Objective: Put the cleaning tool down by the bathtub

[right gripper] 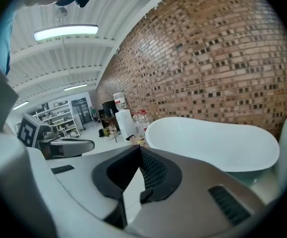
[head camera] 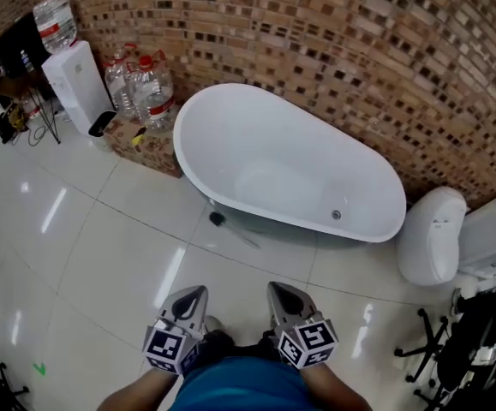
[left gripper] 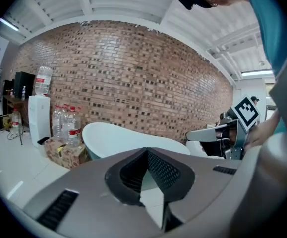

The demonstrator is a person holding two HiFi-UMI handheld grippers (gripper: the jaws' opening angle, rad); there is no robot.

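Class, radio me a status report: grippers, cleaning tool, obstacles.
Left gripper and right gripper shut, empty. Cleaning tool lies on floor beside bathtub. Nothing in the way.

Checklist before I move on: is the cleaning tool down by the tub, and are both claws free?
1. Cleaning tool lies on the floor beside the bathtub: ok.
2. Left claw shut, nothing in it: ok.
3. Right claw shut, nothing in it: ok.
4. Both claws well apart from the tool: ok.
5. Tool touching the tub's base: cannot tell.
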